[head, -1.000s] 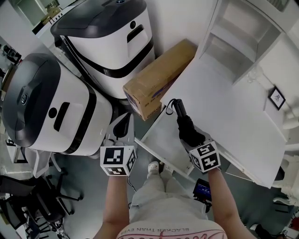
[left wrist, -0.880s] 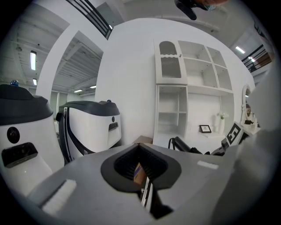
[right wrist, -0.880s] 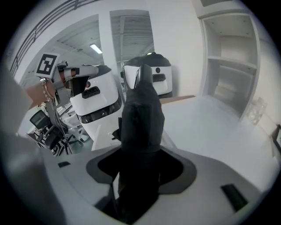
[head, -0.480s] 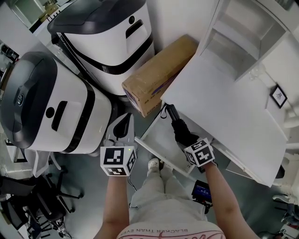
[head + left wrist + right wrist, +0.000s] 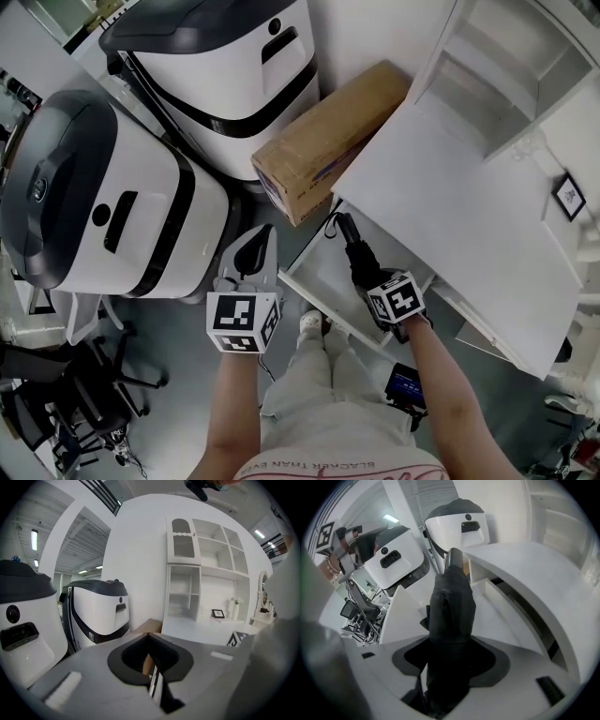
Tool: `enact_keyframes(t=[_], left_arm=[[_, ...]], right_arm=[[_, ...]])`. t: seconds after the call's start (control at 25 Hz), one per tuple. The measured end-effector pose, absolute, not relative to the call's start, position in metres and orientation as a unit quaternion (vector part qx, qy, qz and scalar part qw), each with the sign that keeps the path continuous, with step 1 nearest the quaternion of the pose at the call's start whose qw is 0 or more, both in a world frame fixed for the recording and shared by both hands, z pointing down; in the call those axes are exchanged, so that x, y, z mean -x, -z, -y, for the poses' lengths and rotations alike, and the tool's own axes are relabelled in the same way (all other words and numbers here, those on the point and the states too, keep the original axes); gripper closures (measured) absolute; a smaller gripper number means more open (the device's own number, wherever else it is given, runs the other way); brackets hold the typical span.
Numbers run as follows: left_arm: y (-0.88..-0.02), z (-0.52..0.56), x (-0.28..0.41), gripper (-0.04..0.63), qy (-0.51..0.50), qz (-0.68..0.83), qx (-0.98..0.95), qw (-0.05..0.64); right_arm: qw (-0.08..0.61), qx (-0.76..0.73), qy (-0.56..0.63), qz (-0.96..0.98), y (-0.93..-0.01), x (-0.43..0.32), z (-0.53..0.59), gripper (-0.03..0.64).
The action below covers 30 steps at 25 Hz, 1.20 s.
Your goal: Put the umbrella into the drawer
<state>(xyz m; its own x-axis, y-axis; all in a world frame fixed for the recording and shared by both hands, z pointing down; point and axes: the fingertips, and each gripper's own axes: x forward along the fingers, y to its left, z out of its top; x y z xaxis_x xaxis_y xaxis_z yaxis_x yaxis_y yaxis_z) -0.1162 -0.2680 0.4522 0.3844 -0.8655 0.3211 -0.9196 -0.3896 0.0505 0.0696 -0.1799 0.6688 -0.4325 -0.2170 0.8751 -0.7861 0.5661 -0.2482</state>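
Two large white-and-black machines [image 5: 112, 202] stood at the far left of the head view, one behind the other. Just right of the nearer one, the left gripper [image 5: 261, 240] hung in the air, jaws together at their tips with nothing caught between them, pointing roughly toward the cardboard box [image 5: 328, 141]. That box lay wedged between the rear machine and the corner of the white desk [image 5: 450, 216]. Below the box, the white drawer [image 5: 319, 277] stood pulled out from under the desk's edge, its bottom bare. The folded black umbrella [image 5: 356, 251] lay slanted over the open drawer, its handle end and strap loop toward the box; whether it touched the drawer's bottom could not be told. The right gripper [image 5: 369, 274] was clamped around the umbrella's fabric body, pointing steeply down into the drawer, and the right gripper view showed the dark bundle filling the space between the jaws. Farther right, a white shelf unit [image 5: 497, 66] stood on the desk, and a small picture frame [image 5: 569, 198] sat near its far edge.
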Motion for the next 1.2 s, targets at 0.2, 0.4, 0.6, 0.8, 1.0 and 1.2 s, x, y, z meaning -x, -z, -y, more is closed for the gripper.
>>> enact_keyframes(t=[0.2, 0.4, 0.6, 0.8, 1.0, 1.2], left_arm=[[-0.457, 0.268, 0.115, 0.586, -0.127, 0.537, -0.826, 0.114], [-0.466, 0.269, 0.116, 0.586, -0.133, 0.535, -0.826, 0.120], [-0.472, 0.272, 0.117, 0.586, -0.139, 0.534, -0.825, 0.124], [-0.478, 0.272, 0.119, 0.586, -0.146, 0.533, -0.824, 0.126], [-0.484, 0.269, 0.124, 0.586, -0.153, 0.535, -0.821, 0.129], [-0.488, 0.266, 0.127, 0.586, -0.160, 0.535, -0.819, 0.133]], right_arm=[[0.436, -0.315, -0.355, 0.764, -0.690, -0.068, 0.176, 0.374], [0.445, -0.320, -0.375, 0.748, -0.708, -0.070, 0.175, 0.374], [0.457, -0.317, -0.394, 0.732, -0.727, -0.074, 0.176, 0.374], [0.472, -0.314, -0.410, 0.715, -0.744, -0.079, 0.174, 0.373], [0.483, -0.311, -0.423, 0.701, -0.757, -0.082, 0.174, 0.374], [0.484, -0.316, -0.427, 0.695, -0.770, -0.082, 0.179, 0.374]])
